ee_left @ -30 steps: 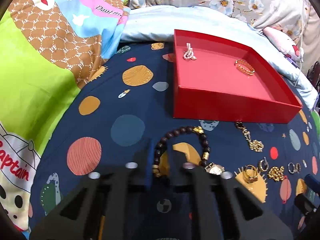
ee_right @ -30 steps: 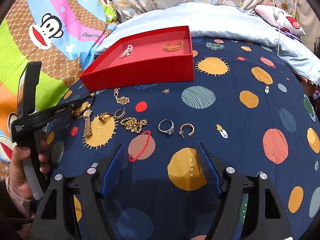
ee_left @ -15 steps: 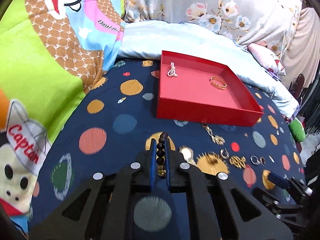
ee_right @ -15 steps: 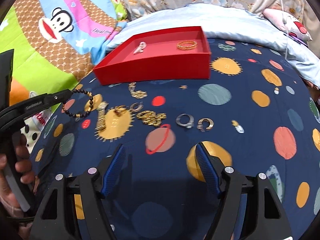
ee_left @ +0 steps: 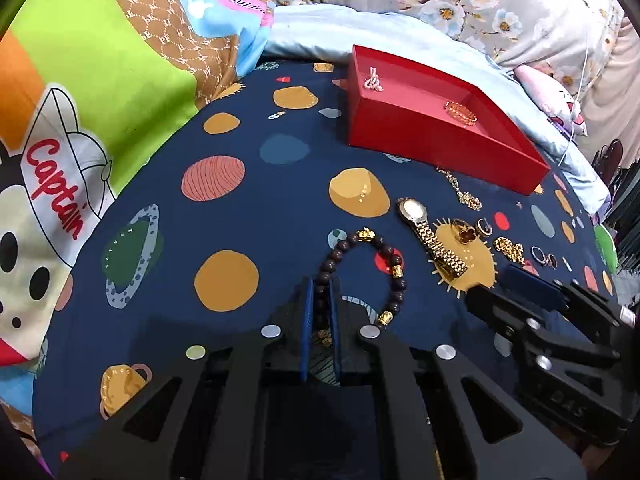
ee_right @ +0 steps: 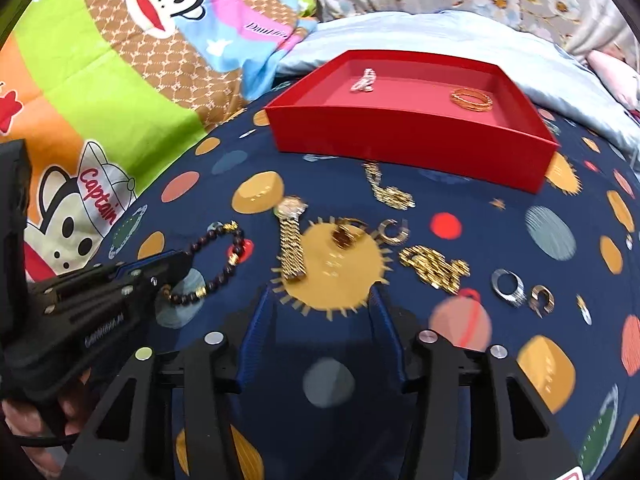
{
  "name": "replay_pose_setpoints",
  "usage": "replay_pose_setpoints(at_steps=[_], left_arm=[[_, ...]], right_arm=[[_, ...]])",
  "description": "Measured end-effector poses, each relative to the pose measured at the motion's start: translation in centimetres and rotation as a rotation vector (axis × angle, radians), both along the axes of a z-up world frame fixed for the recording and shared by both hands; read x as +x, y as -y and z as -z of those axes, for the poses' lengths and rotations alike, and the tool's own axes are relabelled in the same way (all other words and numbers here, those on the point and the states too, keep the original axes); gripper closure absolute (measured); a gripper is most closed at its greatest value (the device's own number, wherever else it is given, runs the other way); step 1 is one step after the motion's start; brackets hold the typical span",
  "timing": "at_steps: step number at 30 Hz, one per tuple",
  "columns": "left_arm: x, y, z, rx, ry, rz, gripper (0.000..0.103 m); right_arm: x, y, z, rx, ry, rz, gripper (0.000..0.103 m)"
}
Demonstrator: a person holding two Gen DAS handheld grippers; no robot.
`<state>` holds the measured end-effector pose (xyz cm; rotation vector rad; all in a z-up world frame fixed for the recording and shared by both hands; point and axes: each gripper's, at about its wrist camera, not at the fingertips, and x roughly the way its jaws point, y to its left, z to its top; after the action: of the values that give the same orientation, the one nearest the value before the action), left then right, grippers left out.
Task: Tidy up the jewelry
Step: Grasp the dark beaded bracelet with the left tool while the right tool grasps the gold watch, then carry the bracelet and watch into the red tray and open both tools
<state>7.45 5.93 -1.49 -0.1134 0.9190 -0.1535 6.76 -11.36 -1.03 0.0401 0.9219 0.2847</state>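
The left tongs (ee_left: 320, 312) are pinched tight on one side of a dark brown beaded bracelet with small gold charms (ee_left: 362, 276), the strand running between the two blue pads while the rest of the loop hangs free ahead of them, over the navy planet-print bedspread (ee_left: 288, 184). In the right wrist view the same loop (ee_right: 218, 260) droops from the tongs' tip, which suggests it is light and floppy, likely strung on elastic; it will probably swing and could slip bead by bead, so a hold across several beads, as here, looks sound. The right tongs (ee_right: 320, 332) stand wide apart and hold nothing, low above the bedspread, facing a gold metal-link wristwatch (ee_right: 291, 240) lying flat. That watch looks heavier and slick; the band seems the better place to take it, not the glass face. Beyond lie a gold chain heap (ee_right: 434, 266), a silver ring (ee_right: 508, 286) and hoop earrings. Farther off sits the shallow red rectangular tray (ee_right: 400, 136), with a pale beaded piece (ee_right: 364, 80) and a gold bangle (ee_right: 472, 100) inside.
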Motion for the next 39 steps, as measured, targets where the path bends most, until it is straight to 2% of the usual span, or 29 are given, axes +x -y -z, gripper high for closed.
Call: replay_pose_setpoints(at_steps=[10,17,21,30,34,39], left_arm=[[0.0,0.1,0.1,0.012,0.019,0.0,0.096],[0.0,0.2,0.1,0.02,0.025,0.003,0.096],[-0.1,0.2,0.1,0.023,0.026,0.004,0.096],[0.0,0.2,0.2,0.021,0.026,0.004,0.096],[0.0,0.0,0.1,0.013,0.023,0.005,0.096],[0.0,-0.3,-0.5,-0.047,-0.021,0.021,0.096]], right_arm=[[2.2,-1.5,0.5,-0.014,-0.009,-0.005,0.068],[2.5,-1.7,0.6,-0.052,0.005,0.011,0.087],[2.3,-1.4,0.5,-0.037,0.006,0.016,0.092],[0.4,0.3,-0.5,0.016,0.013,0.043,0.092],[-1.1,0.9,-1.7,0.002,0.036,0.055,0.092],[-2.8,2.2,-3.0,-0.004,0.053,0.075,0.092]])
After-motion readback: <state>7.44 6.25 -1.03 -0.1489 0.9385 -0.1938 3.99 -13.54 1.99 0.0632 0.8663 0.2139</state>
